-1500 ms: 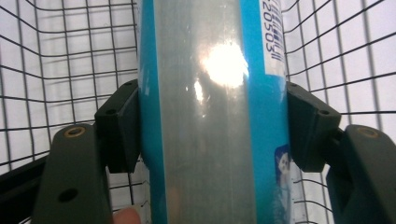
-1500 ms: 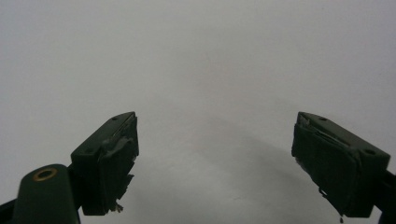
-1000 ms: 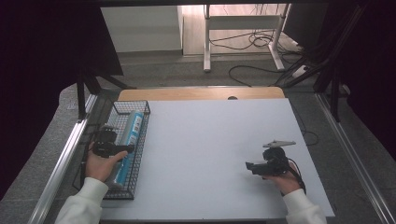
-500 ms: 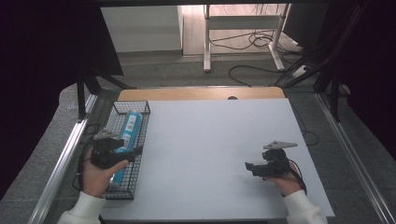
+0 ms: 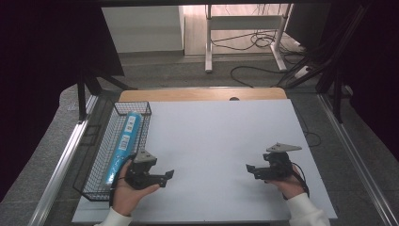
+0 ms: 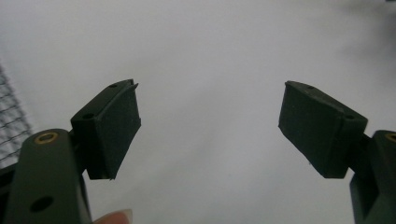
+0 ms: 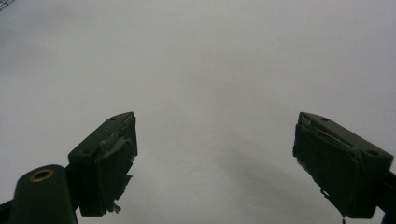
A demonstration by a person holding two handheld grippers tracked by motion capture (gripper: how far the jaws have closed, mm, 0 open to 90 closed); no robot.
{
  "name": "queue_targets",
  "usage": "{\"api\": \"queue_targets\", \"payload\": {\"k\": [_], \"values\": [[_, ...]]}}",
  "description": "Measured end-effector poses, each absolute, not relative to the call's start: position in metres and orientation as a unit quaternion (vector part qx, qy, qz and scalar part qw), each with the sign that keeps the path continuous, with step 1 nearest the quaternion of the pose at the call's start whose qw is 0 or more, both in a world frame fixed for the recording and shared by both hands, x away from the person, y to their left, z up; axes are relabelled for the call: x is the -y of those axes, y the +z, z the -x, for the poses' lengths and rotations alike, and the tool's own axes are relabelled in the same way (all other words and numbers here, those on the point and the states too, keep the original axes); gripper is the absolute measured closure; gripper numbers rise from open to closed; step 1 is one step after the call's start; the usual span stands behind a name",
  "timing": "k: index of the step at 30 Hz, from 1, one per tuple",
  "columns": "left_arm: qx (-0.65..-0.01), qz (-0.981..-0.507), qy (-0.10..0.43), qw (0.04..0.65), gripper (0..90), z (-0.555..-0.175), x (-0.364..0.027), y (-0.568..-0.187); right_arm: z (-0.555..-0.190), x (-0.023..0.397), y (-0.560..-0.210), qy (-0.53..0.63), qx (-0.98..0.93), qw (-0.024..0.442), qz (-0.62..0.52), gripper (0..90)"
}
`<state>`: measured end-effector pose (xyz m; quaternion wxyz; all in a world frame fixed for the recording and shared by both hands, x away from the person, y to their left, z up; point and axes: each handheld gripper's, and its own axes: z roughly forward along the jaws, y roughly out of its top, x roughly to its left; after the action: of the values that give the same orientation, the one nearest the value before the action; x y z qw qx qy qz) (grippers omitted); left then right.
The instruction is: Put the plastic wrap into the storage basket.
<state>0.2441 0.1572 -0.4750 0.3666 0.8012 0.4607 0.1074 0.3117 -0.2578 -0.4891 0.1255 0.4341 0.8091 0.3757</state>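
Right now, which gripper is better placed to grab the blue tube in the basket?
Left. The left gripper sits open beside the basket holding the blue tube; the right gripper is across the table.

The blue tube (image 5: 123,143) lies flat on its side in the black wire basket (image 5: 96,155) at the left edge of the white table. It is long and slim, light blue with a white label panel carrying dark print along its upper face; the print is too small to read. Its long axis runs with the basket's length, the far end near the basket's far wall, the near end angled slightly toward my left side and close to the basket's near right corner. It rests on the mesh floor against the right-hand wall. The basket stands upright, rectangular, open-topped, its right rim beside the table's white surface.
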Motion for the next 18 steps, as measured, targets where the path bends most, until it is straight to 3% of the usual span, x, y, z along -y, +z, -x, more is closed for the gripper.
{"api": "queue_targets", "payload": {"k": [8,18], "values": [[-0.45,-0.815,0.101,0.352,20.6,-0.247,-0.139,-0.492,-0.306,0.256,-0.489,0.394,-0.811,0.123,-0.414,12.7],[-0.462,-0.792,0.114,0.382,20.2,-0.244,-0.152,-0.49,-0.3,0.251,-0.488,0.391,-0.827,0.135,-0.38,13.6]]}}
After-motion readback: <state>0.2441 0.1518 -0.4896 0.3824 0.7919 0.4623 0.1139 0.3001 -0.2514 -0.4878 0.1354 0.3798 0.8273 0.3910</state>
